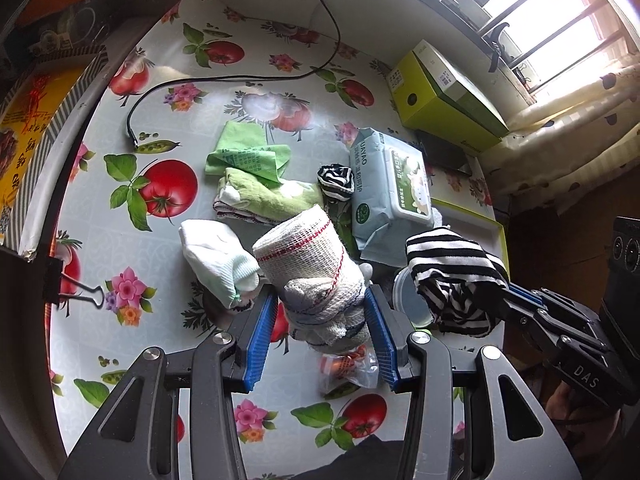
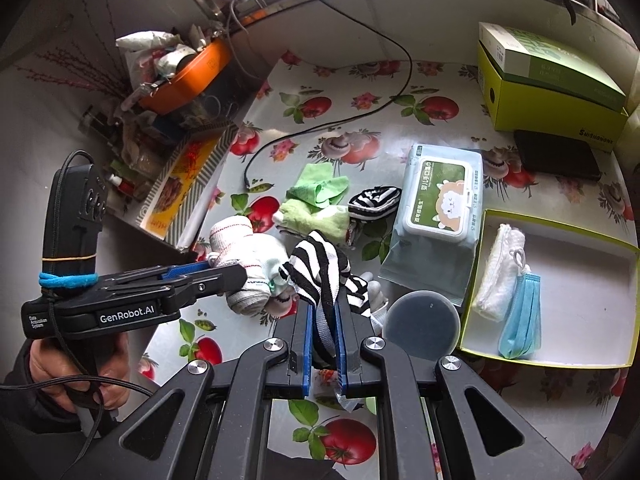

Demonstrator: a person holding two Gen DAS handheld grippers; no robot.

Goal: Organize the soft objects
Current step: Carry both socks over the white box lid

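Two grips | left gripper [image 1: 322, 312] clamps waffle-weave cloth roll [image 1: 312, 264] | right gripper [image 2: 322, 320] pinches striped knit sock [image 2: 320, 268] – limp

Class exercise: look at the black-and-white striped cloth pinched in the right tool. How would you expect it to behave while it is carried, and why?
The striped cloth is probably floppy: it folds over the right tool and sags on both sides. It seems light, since a narrow pinch holds it. It may swing or snag on the white mesh cloth roll in the left tool close beside it.
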